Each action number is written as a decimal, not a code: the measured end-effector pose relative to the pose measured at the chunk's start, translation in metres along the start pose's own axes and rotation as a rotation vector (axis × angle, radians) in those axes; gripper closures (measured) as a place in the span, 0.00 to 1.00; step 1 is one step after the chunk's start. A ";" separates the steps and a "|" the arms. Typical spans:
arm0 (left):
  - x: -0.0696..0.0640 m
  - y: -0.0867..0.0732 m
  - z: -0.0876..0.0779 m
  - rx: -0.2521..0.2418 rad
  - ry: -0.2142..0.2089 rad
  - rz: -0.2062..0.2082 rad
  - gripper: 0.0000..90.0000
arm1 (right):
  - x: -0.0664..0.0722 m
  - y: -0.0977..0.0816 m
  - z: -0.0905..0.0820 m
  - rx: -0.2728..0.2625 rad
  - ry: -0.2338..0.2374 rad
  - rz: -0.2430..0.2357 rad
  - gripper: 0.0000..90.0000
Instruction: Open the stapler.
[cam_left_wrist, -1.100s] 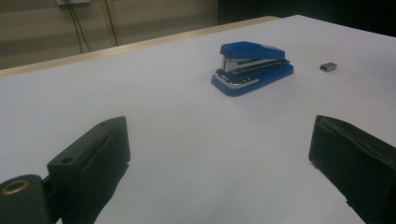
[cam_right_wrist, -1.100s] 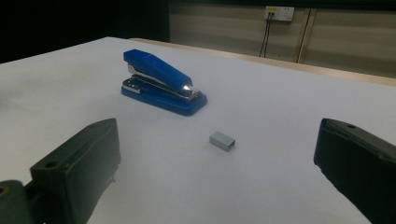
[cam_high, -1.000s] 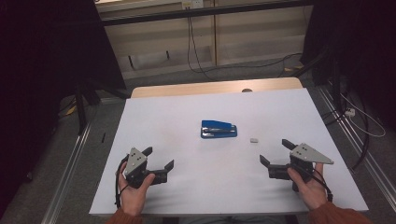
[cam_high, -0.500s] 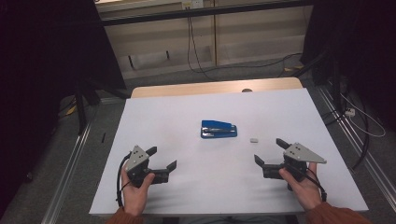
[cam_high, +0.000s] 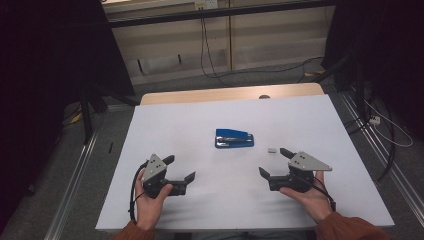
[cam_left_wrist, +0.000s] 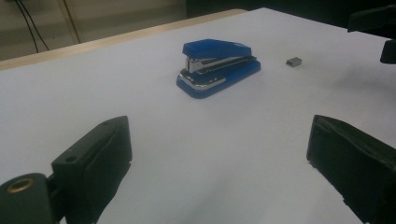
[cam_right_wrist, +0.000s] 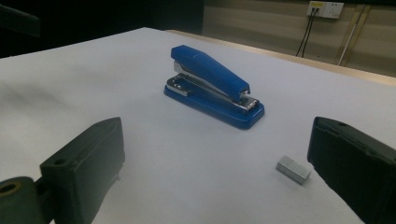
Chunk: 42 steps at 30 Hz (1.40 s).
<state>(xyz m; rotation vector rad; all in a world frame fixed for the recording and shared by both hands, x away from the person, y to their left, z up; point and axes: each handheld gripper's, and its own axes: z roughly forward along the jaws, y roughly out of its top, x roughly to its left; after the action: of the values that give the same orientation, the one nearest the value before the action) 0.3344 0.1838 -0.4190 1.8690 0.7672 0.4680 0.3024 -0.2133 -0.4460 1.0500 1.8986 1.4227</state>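
Fingers on both tools stand wide apart with nothing between them. Left gripper (cam_high: 179, 168) rests low at roughly 7 o'clock on the white table cover (cam_high: 170, 125), held in the left hand (cam_high: 150, 197); its jaws point toward 2 o'clock. Right gripper (cam_high: 275, 162) sits at roughly 5 o'clock in the right hand (cam_high: 305, 192), jaws pointing toward 10 o'clock.

Blue stapler (cam_high: 234, 138) lies closed and flat near the centre of the cover, long axis running 9 to 3 o'clock. From the left gripper view the stapler (cam_left_wrist: 217, 66) is well ahead of the jaws, bare white surface in between. From the right gripper view it (cam_right_wrist: 212, 86) stands ahead and slightly left, likewise apart from the jaws.

Small grey staple block (cam_high: 272, 149) lies just beside the stapler at its 4 o'clock, not touching it, and near the right gripper's upper jaw; in the right gripper view the block (cam_right_wrist: 293, 169) sits just inside the right-hand finger (cam_right_wrist: 355, 168).

Open cover surrounds the stapler on every side. Bare wood edge (cam_high: 230, 94) shows along the 12 o'clock border. Both hands sit close to the 6 o'clock edge
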 end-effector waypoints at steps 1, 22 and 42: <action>0.000 0.000 0.000 0.000 0.000 0.000 0.07 | 0.000 0.000 0.000 0.000 0.000 0.000 0.04; 0.010 0.018 0.037 -0.035 -0.018 -0.017 0.07 | 0.010 0.005 0.032 0.009 0.044 -0.023 0.10; 0.012 0.044 0.088 -0.074 -0.043 0.074 0.07 | 0.017 0.022 0.062 -0.006 0.084 -0.057 0.20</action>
<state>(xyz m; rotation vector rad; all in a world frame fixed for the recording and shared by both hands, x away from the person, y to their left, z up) 0.4117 0.1212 -0.4150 1.8372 0.6449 0.4949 0.3483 -0.1628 -0.4427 0.9388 1.9658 1.4600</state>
